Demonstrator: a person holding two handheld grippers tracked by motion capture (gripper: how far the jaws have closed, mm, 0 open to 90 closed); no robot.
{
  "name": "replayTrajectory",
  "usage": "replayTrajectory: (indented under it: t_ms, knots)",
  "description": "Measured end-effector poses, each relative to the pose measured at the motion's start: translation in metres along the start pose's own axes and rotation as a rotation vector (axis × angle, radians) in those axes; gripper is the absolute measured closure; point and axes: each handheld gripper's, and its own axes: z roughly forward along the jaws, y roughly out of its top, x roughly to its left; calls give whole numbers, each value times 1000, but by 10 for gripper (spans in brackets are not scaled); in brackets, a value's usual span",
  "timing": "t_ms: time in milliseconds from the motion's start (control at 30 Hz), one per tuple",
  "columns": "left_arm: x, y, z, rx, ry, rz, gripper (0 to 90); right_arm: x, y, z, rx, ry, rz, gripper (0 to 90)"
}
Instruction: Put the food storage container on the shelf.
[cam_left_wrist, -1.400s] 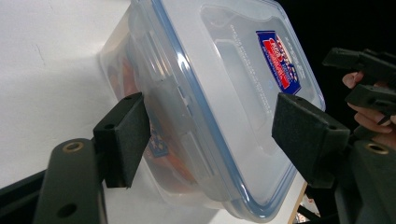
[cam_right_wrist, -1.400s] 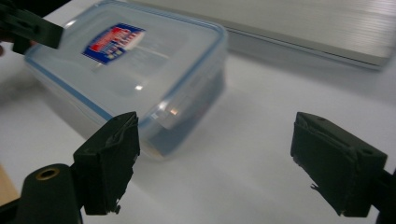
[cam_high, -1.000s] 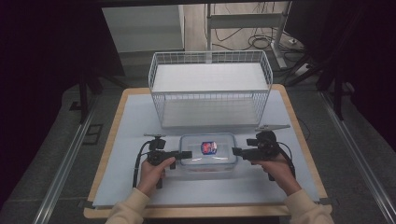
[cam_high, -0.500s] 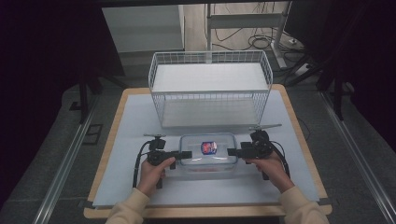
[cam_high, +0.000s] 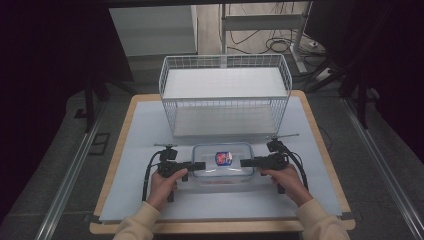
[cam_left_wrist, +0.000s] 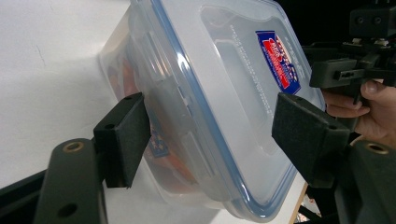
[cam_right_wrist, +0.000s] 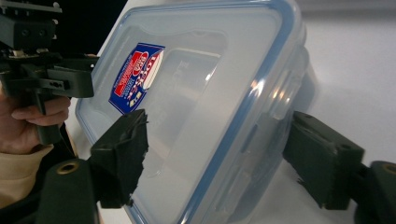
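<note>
I see the box (cam_high: 222, 161), clear plastic with a blue-rimmed lid and a red-and-blue label, lying flat on the bench (cam_high: 140, 130) just in front of the wire basket (cam_high: 225, 95). My left tool (cam_high: 199, 165) straddles the box's left end: one pad sits against the side wall by the clasp, the other stands just off the lid, so the jaws are apart. My right tool (cam_high: 246, 162) straddles the right end. Its jaws have just been closing with the box between them; one pad meets the lid, the other stands clear of the wall, not clamped.
</note>
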Motion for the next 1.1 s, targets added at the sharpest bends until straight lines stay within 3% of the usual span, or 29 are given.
replayTrajectory:
  t_ms: [300,900,1100]
  knots:
    - [-5,-2,-2,-4,17,26,290,-6,-3,-7,-34,46,58,347]
    - [-17,-16,-13,-81,40,52,386,3,-13,-19,-86,49,18,432]
    - [-22,-21,-17,-88,52,82,412,6,-20,-24,-112,55,6,463]
